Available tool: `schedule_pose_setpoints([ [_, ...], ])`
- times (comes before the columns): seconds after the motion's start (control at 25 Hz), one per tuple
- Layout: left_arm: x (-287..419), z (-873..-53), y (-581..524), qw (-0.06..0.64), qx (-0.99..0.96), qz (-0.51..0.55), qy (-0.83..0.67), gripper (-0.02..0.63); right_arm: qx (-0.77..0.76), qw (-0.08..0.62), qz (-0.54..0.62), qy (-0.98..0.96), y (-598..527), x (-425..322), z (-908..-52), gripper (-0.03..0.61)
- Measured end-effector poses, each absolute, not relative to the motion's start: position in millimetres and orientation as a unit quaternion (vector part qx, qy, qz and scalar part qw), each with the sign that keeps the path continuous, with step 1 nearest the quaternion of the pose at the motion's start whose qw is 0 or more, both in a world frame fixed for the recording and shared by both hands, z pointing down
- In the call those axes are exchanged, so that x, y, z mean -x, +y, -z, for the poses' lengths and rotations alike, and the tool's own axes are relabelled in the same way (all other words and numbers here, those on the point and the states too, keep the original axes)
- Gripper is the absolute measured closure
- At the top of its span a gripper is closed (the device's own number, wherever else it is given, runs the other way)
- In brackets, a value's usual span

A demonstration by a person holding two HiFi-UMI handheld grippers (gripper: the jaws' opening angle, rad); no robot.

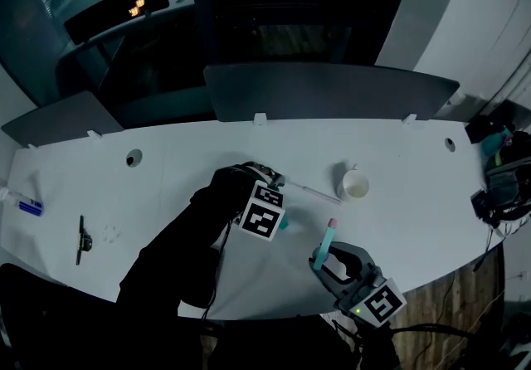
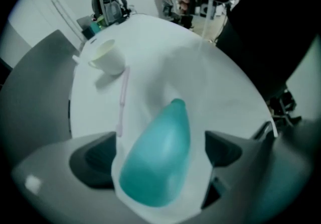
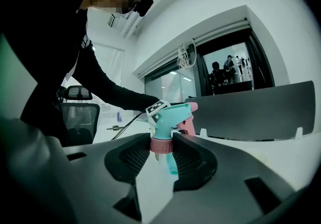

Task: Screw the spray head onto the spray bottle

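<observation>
Progress is early: nothing is joined yet. On the left, my left hand-held gripper (image 2: 158, 153) points down at the desk (image 1: 182, 161) with its jaws spread wide. The teal spray bottle (image 2: 150, 178) sits in the gap between them, and it appears to lie on its side with the narrow neck end pointing away. Neither pad touches it, so it isn't picked up. A thin pale tube (image 2: 122, 92) lies on the desk just beyond it, toward a white cup (image 1: 355, 186). On the right, my right hand-held gripper (image 3: 162, 150) is clamped on the pink collar (image 3: 162, 145) of the spray head (image 3: 170, 117), holding it upright and apart from the bottle. By my judgement everything remains to be done: close on the bottle, stand it up, bring the collar over the neck and turn it down.
</observation>
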State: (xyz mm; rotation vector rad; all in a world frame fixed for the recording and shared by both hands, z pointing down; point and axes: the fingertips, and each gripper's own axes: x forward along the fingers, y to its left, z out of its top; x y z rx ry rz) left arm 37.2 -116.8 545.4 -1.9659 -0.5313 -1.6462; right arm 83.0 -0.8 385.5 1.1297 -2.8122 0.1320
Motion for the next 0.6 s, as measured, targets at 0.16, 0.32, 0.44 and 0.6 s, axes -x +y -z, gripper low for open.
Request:
schedule_pose_setpoints([
  [0.16, -35, -560, -116, 0.243, 0.717, 0.624, -0.194, 0.18, -0.379, 0.049, -0.048, -0.923, -5, -88, -383, 0.446],
  [0.32, -22, -566, -113, 0.21, 0.68, 0.669, -0.215, 0.193, -0.378, 0.047, -0.05, -0.923, -10, -91, -382, 0.446],
  [0.44, -12, -568, -111, 0.175, 0.665, 0.695, -0.21, 0.199, -0.374, 0.047, -0.049, -0.925, -11, -88, -382, 0.446],
  [0.6, -17, -540, -105, 0.117, 0.729, 0.656, -0.158, 0.204, -0.374, 0.045, -0.049, -0.925, -12, -89, -381, 0.446],
])
